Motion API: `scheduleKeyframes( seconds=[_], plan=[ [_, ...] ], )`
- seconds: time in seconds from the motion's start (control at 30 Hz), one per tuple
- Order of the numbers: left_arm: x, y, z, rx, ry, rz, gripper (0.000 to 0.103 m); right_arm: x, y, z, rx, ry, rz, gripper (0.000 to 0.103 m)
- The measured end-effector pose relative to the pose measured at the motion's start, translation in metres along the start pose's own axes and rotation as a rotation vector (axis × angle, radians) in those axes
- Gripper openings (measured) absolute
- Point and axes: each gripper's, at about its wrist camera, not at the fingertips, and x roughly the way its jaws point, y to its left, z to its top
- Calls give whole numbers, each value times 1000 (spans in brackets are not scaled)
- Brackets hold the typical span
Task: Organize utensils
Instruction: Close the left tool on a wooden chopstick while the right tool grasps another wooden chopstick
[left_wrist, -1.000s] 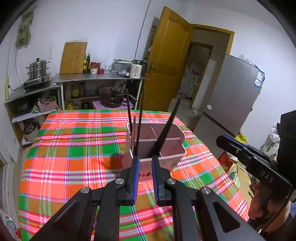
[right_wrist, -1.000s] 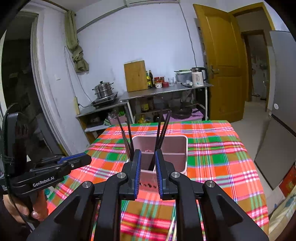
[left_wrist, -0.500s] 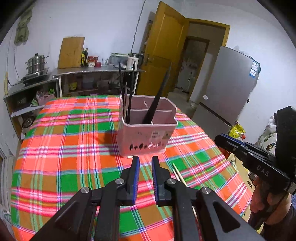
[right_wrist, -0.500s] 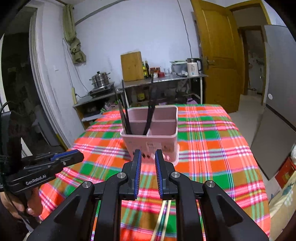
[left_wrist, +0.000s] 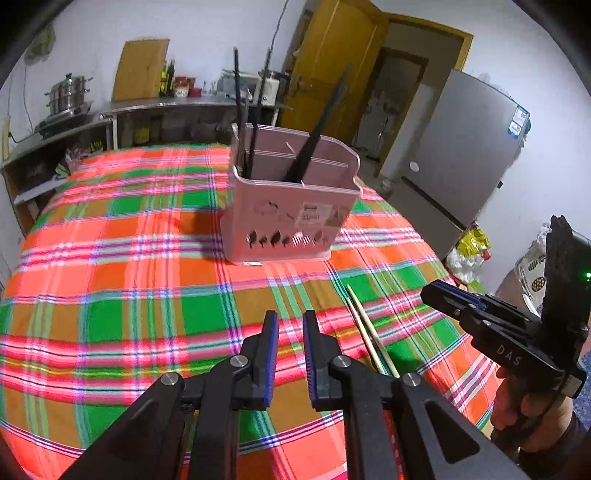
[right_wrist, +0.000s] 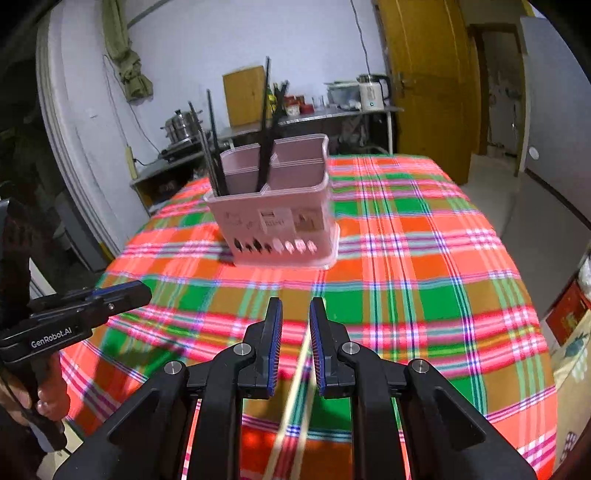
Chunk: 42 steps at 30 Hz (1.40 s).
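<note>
A pink utensil holder (left_wrist: 291, 218) (right_wrist: 277, 218) stands mid-table on the plaid cloth (left_wrist: 129, 295), with several black chopsticks (left_wrist: 314, 136) (right_wrist: 264, 147) upright in its compartments. A pair of pale wooden chopsticks (left_wrist: 364, 332) (right_wrist: 295, 376) lies flat on the cloth in front of it. My left gripper (left_wrist: 290, 321) hovers low just left of that pair, jaws a narrow gap apart and holding nothing. My right gripper (right_wrist: 296, 314) hangs over the pair, which shows blurred through its narrow gap; nothing is gripped. Each gripper also shows in the other's view, right gripper (left_wrist: 439, 293) and left gripper (right_wrist: 140, 291).
A grey fridge (left_wrist: 461, 147) and a yellow door (left_wrist: 332, 66) stand beyond the table's right side. A metal counter (right_wrist: 314, 118) at the back carries a kettle (right_wrist: 373, 92), a steamer pot (left_wrist: 66, 92) and a cutting board (left_wrist: 140, 68). A hand (left_wrist: 528, 413) holds the right gripper.
Both grippers have sunk toward the table and drawn back from the holder. The holder now sits higher in both views, and the wooden chopsticks have come into sight.
</note>
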Motion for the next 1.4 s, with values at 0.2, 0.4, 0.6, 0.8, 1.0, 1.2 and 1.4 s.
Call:
scheduleKeyframes(
  seconds=[0.2,0.4,0.6,0.8,1.0,1.2,1.4],
  plan=[
    [30,-13,-8,-5,64,-29,12,4,-17,-10,35,21,-14,16],
    [62,-33,-16,-9,131,-65,12,3,-32,-17,62,27,-18,16],
    [90,-51,-21,-20,194,-86,12,2,-47,-23,96,30,-15,16],
    [111,-62,-24,-34,236,-92,13,2,-60,-28,129,31,-10,16],
    [120,-72,-23,-7,231,-64,18,2,-71,-31,158,30,-7,16],
    [121,-81,-24,47,211,-13,18,4,-75,-33,173,30,-2,15],
    [118,-79,-28,60,198,16,18,3,-75,-34,176,25,4,15]
  ],
)
